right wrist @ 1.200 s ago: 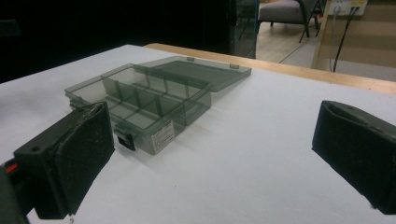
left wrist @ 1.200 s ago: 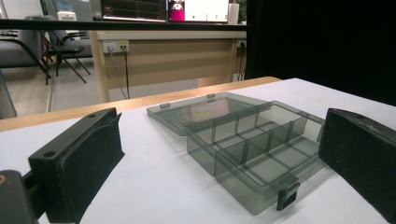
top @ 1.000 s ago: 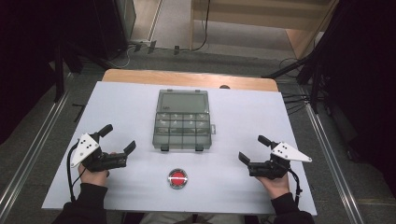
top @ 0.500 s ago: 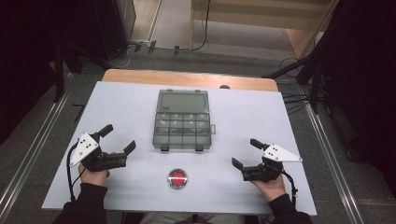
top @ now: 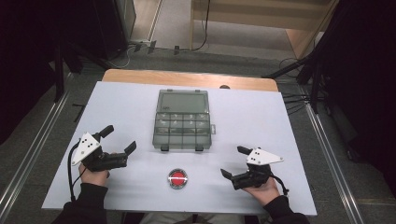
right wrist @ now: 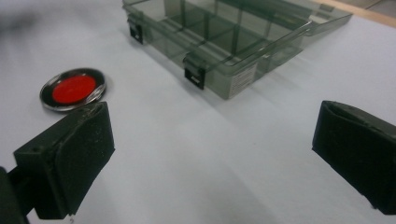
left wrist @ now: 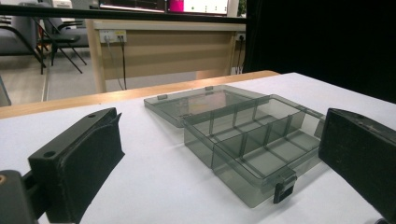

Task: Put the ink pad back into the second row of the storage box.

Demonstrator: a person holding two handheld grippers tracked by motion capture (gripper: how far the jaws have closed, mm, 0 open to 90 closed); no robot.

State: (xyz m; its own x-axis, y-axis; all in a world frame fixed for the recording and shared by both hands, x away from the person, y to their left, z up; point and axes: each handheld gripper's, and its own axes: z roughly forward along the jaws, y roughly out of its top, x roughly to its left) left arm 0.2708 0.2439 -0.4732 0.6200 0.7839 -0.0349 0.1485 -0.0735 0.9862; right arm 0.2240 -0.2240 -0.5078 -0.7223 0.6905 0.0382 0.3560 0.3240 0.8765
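Observation:
A smoky grey plastic compartment box (top: pixel 182 130) lies open at the table's middle, its lid laid flat behind it and its compartments empty. A round metal-rimmed red disc (top: pixel 178 178) lies in front of it. My left gripper (top: pixel 119 139) is open, left of the box, with nothing between its jaws. It looks along the table at the box (left wrist: pixel 252 140). My right gripper (top: pixel 233 162) is open too, at the front right, pointing left. Between its jaws is bare table, with the disc (right wrist: pixel 72 88) ahead on the left and the box (right wrist: pixel 224 32) beyond.
The white table top (top: pixel 280 121) has a wooden strip along its far edge (top: pixel 187 79). Metal rails (top: pixel 331 158) run down both sides. Cables lie on the floor behind the table, and dark curtains hang to the left and right.
My right gripper has slid left and slightly nearer the person, closing on the red disc. The left gripper, box and disc have stayed put.

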